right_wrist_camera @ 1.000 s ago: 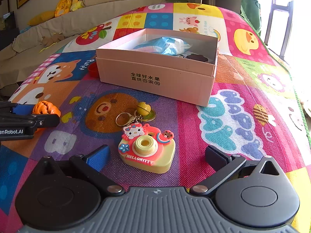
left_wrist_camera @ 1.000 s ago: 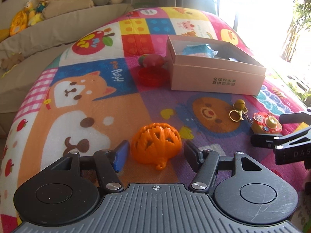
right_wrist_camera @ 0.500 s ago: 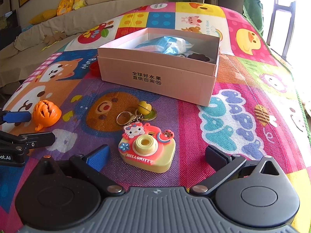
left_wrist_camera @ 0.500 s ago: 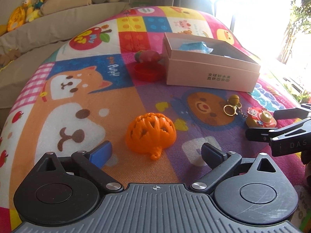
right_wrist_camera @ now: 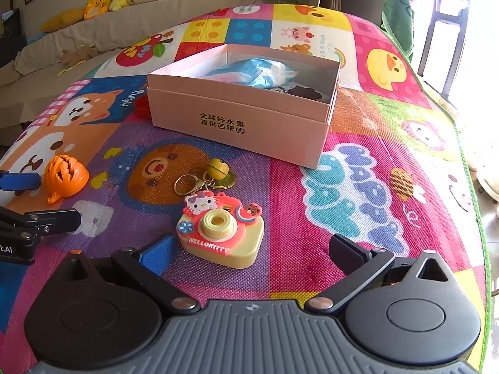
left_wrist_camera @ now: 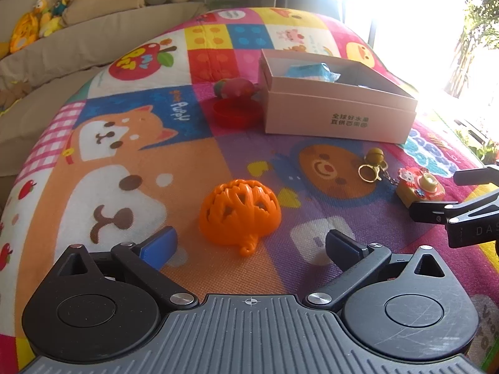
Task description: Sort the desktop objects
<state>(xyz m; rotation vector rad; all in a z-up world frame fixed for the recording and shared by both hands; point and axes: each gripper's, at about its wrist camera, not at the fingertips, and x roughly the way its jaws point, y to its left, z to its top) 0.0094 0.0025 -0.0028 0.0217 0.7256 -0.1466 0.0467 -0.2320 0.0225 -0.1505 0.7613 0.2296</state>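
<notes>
An orange openwork ball (left_wrist_camera: 240,215) lies on the colourful play mat (left_wrist_camera: 174,162). My left gripper (left_wrist_camera: 251,244) is open and its jaws are opening; the ball's near side sits between the fingertips, and neither pad touches it. A Hello Kitty camera keychain (right_wrist_camera: 218,230) with a bell and ring (right_wrist_camera: 215,171) lies between the fingers of my right gripper (right_wrist_camera: 251,251), nearer the blue left pad (right_wrist_camera: 156,251), untouched. That gripper is open. Behind them stands an open pink box (right_wrist_camera: 237,118) holding a blue packet (right_wrist_camera: 259,71) and a dark piece (right_wrist_camera: 304,92).
A red round lid (left_wrist_camera: 234,113) and a multicoloured egg-shaped toy (left_wrist_camera: 234,87) lie left of the pink box (left_wrist_camera: 340,115). A beige sofa (left_wrist_camera: 93,40) with plush toys runs along the far left. The mat's right edge (right_wrist_camera: 467,168) drops toward a bright window.
The left jaws have spread wide from close beside the orange ball, which stays on the mat. The right gripper and the camera keychain have not moved.
</notes>
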